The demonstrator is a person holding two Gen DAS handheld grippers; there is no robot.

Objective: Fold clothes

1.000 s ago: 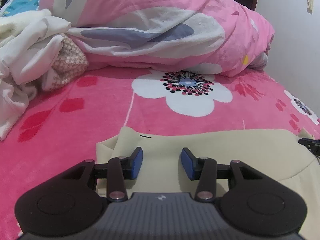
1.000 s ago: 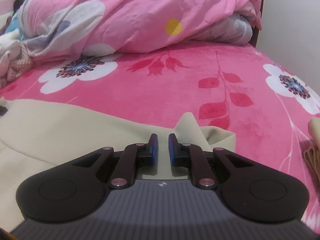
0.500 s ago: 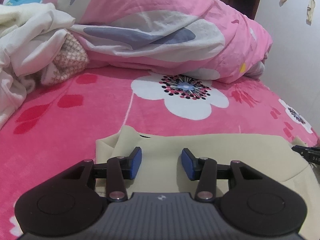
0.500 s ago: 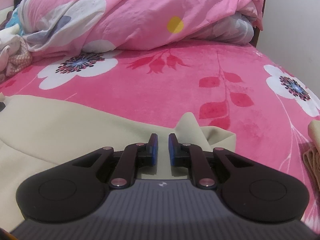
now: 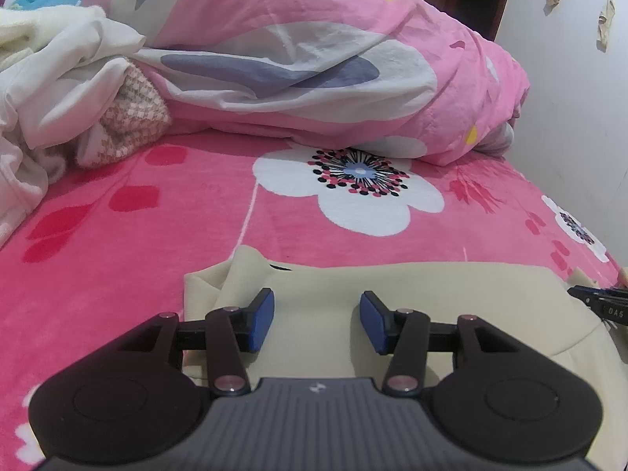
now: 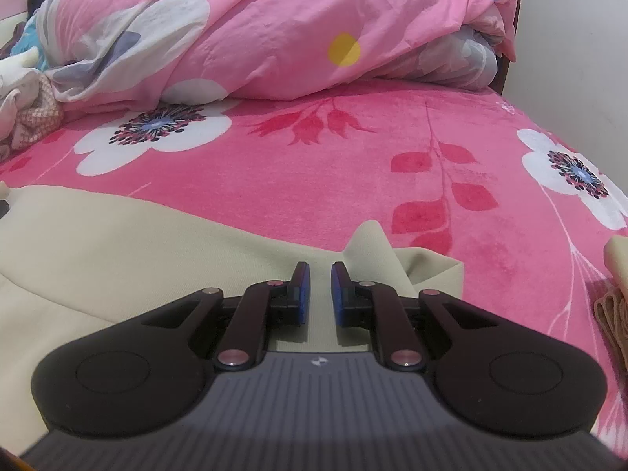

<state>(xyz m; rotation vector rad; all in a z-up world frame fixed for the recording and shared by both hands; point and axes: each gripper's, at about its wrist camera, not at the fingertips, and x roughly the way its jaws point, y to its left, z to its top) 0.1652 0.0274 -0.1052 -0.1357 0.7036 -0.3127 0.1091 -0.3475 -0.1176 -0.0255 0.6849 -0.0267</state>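
Barely moved in last second: your left gripper [image 5: 316,320] stayed wide open above cloth [image 5: 412,286], your right gripper [image 6: 318,288] stayed nearly closed, narrow gap, pinching nothing visible. Cloth lay flat on bed [image 6: 353,165]; fold stage unclear.

Beige garment [image 5: 412,286] on a pink flowered blanket [image 5: 157,212]; pink quilt [image 5: 314,39] with grey-white, perhaps floral, patches.
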